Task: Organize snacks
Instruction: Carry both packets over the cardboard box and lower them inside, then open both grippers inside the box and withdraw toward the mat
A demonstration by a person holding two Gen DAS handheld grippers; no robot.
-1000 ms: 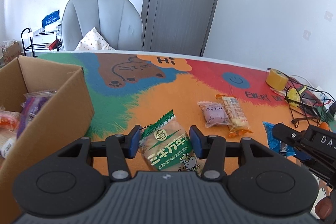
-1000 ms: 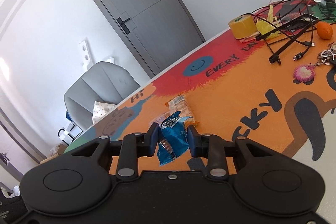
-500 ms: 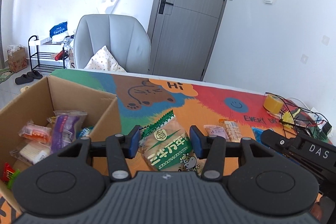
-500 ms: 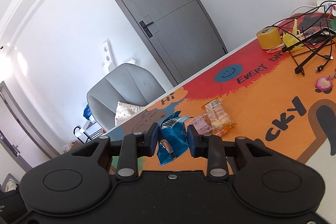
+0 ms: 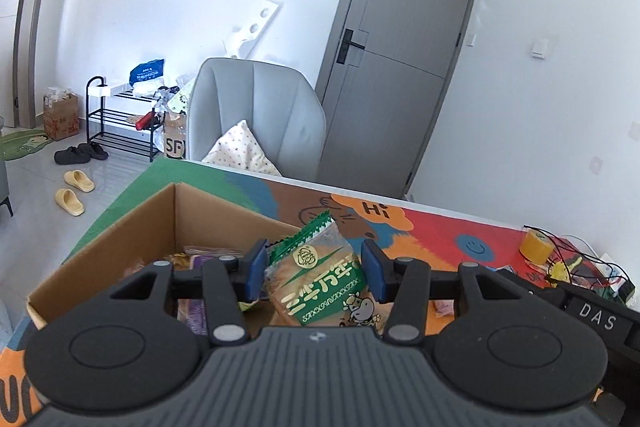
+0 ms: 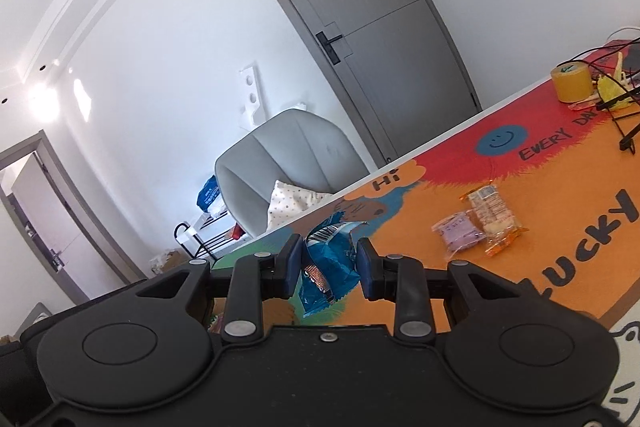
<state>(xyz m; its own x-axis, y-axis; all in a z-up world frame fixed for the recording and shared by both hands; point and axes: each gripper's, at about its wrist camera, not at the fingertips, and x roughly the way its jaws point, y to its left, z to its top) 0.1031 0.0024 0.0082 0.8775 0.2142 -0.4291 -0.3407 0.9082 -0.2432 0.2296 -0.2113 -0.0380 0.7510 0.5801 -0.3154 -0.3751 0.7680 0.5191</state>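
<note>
My left gripper [image 5: 314,273] is shut on a green and clear bread packet [image 5: 320,277], held in the air above the open cardboard box [image 5: 120,239] at the table's left end. Several snack packets lie inside the box, mostly hidden behind the gripper. My right gripper [image 6: 328,267] is shut on a crumpled blue snack packet [image 6: 330,261], lifted above the colourful table mat [image 6: 560,207]. A purple packet [image 6: 458,231] and an orange-edged biscuit packet [image 6: 494,217] lie side by side on the mat to its right. The right gripper's black body shows at the right edge of the left wrist view.
A roll of yellow tape [image 6: 570,83] and a tangle of black cables [image 6: 616,107] sit at the mat's far right end. Behind the table stand a grey armchair [image 5: 256,115] with a spotted cushion, a grey door [image 5: 404,75] and a black shoe rack [image 5: 120,119].
Both grippers rose and swung left with their packets. The left one now hangs over the box; the loose packets on the mat have slid right in the right wrist view.
</note>
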